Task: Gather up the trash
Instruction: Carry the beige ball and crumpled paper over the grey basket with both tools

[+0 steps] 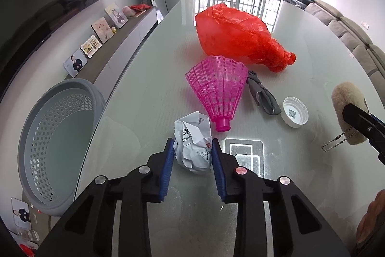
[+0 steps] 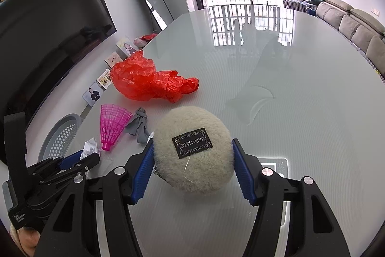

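Observation:
My left gripper (image 1: 192, 148) is shut on a crumpled white paper ball (image 1: 192, 143) low over the glass table (image 1: 149, 78). It also shows in the right wrist view (image 2: 90, 147). My right gripper (image 2: 192, 151) is shut on a round beige fluffy pouch (image 2: 192, 151) with a black label and a bead chain; the pouch shows at the right edge of the left wrist view (image 1: 349, 110). A red plastic bag (image 1: 238, 37), a pink plastic shuttlecock (image 1: 219, 93), a grey rag (image 1: 262, 95) and a white bottle cap (image 1: 295, 112) lie on the table.
A grey perforated basket (image 1: 55, 143) stands on the floor beyond the table's left edge. A low cabinet with photo frames (image 1: 101, 40) and a TV (image 2: 48, 23) run along the left wall. A sofa (image 2: 356, 25) is at the right.

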Tool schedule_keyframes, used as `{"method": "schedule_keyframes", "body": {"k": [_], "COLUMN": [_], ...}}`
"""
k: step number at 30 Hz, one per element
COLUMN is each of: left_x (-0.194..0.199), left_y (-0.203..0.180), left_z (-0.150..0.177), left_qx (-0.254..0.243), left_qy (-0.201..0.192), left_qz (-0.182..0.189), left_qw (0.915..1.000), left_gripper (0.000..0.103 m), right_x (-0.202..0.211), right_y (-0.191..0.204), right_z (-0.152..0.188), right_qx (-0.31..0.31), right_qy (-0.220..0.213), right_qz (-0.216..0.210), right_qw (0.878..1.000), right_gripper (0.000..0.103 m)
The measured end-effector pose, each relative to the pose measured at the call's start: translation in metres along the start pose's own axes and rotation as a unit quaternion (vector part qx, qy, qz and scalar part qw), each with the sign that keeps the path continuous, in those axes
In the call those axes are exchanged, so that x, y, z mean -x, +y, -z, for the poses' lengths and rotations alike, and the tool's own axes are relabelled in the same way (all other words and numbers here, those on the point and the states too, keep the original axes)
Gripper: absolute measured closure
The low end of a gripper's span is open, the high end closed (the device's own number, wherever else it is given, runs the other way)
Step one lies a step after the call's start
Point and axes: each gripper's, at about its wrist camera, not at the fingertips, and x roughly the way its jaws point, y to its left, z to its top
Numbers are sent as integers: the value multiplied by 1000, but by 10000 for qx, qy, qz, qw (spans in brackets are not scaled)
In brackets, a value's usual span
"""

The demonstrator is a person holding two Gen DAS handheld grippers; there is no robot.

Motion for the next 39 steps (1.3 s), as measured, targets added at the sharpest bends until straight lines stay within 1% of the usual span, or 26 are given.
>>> {"method": "schedule_keyframes", "body": {"k": [7, 10, 14, 18, 21, 26, 29, 33, 39], "left_x": [25, 37, 52, 62, 69, 74, 74, 72, 64], "left_y": [8, 12, 19, 35, 50, 80, 100, 131, 178], "left_z": [7, 14, 21, 27, 32, 36, 38, 41, 43], "left_qx": [-86, -145, -217, -202, -125, 139, 235, 383, 625], "left_qy": [-137, -212, -288, -338, -365, -419, -449, -479, -456], "left_qz": [2, -5, -73, -83, -88, -96, -198, -325, -494], "left_qw": [9999, 9997, 9993, 9992, 9992, 9990, 9985, 9976, 9958], "left_gripper": [72, 72, 72, 72, 72, 72, 72, 72, 72], "right_x": [-6, -3, 6, 13, 21, 32, 34, 28, 6], "right_y": [-2, 0, 7, 20, 38, 78, 105, 141, 192], "right_z": [1, 3, 11, 22, 29, 32, 31, 30, 26], "right_qx": [-53, -66, -93, -177, -80, 191, 377, 632, 961], "right_qy": [81, 53, -3, 67, 100, 84, 104, 179, 351], "right_qz": [-22, -4, 99, -3, -46, -205, -326, -462, -708], "right_qw": [10000, 10000, 9999, 9998, 9999, 9996, 9987, 9968, 9922], "right_gripper": [43, 43, 43, 43, 43, 43, 43, 43, 43]}}
